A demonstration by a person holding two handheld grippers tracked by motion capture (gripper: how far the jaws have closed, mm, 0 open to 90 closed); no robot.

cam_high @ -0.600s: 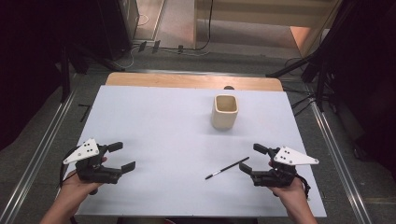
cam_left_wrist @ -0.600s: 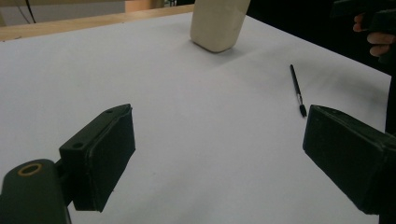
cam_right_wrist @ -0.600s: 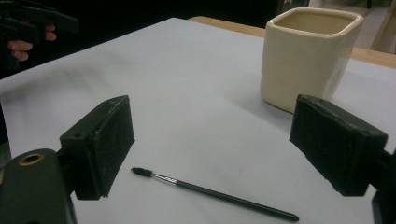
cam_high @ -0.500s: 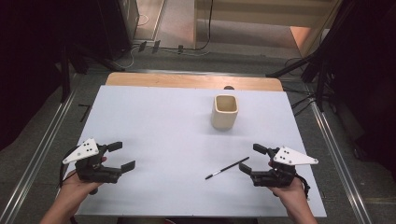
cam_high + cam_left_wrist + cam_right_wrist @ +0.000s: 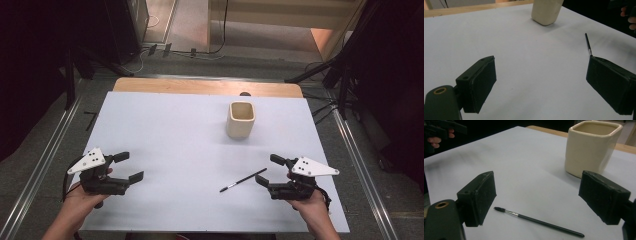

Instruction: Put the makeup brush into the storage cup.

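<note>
Overhead arrangement on the white table top (image 5: 165,135). A thin black brush with a dark bristle tip and silver ferrule (image 5: 243,180) lies flat near the 5 o'clock edge of the table, its bristle end pointing toward 8 o'clock. A cream, square-sided ceramic cup (image 5: 241,119) stands upright and empty toward 1 o'clock, well apart from the brush. The right gripper (image 5: 270,171) rests just beside the brush's handle end, jaws spread wide and holding nothing; in the right gripper view the brush (image 5: 537,221) lies low between the two black pads. The left gripper (image 5: 125,166) sits at 7 o'clock, jaws likewise wide apart and empty.

The brush appears light, stiff and slender; lying flat, it offers little height, so it may roll or slip. A hold across mid-handle, clear of the soft bristles, seems soundest. The cup looks heavier, rigid, glazed and breakable.
</note>
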